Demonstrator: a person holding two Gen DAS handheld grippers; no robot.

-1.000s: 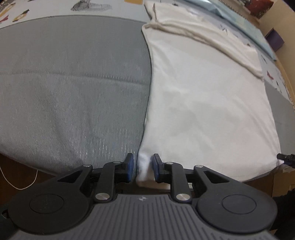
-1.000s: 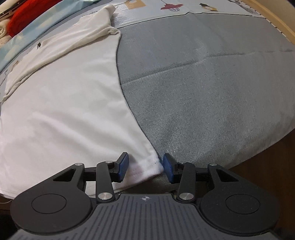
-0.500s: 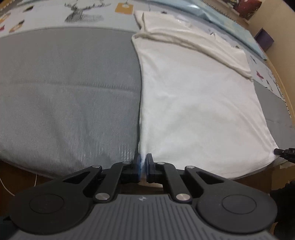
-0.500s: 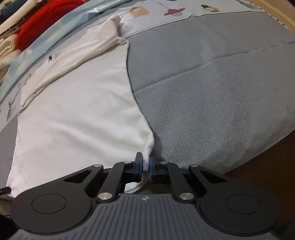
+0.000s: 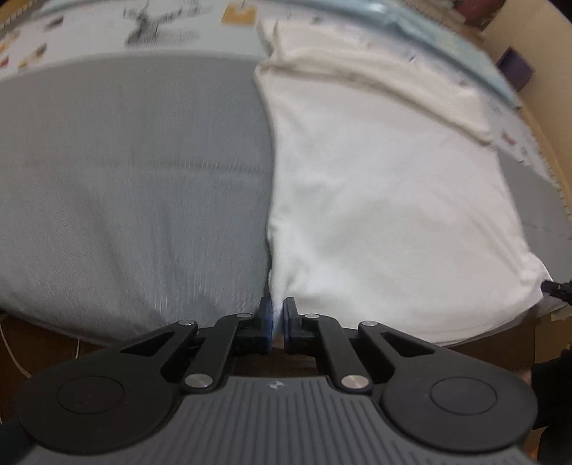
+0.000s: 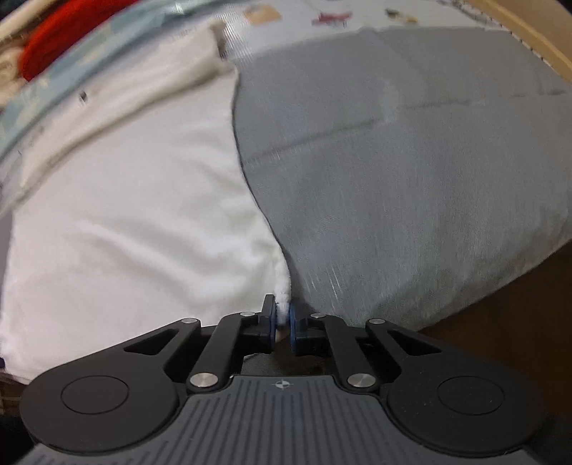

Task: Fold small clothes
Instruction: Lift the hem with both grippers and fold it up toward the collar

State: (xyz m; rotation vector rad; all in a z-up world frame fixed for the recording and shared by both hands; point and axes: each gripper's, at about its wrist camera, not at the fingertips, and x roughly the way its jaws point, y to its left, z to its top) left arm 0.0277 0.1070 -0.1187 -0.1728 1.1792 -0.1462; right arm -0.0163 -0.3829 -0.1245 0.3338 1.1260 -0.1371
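A white garment lies spread flat on a grey mat, its far end folded over in a band. My left gripper is shut on the garment's near left corner, and the cloth bunches up between the blue pads. In the right wrist view the same white garment fills the left half, and my right gripper is shut on its near right corner. The tip of the right gripper shows at the far right edge of the left wrist view.
The grey mat lies on a printed sheet with small pictures. A red cloth and other fabric sit at the back left. A purple box stands at the far right. Brown floor shows past the mat's near edge.
Both grippers closed from open onto the garment's near corners. The corners are now pinched and pulled up slightly, and both views have shifted a little and blurred.
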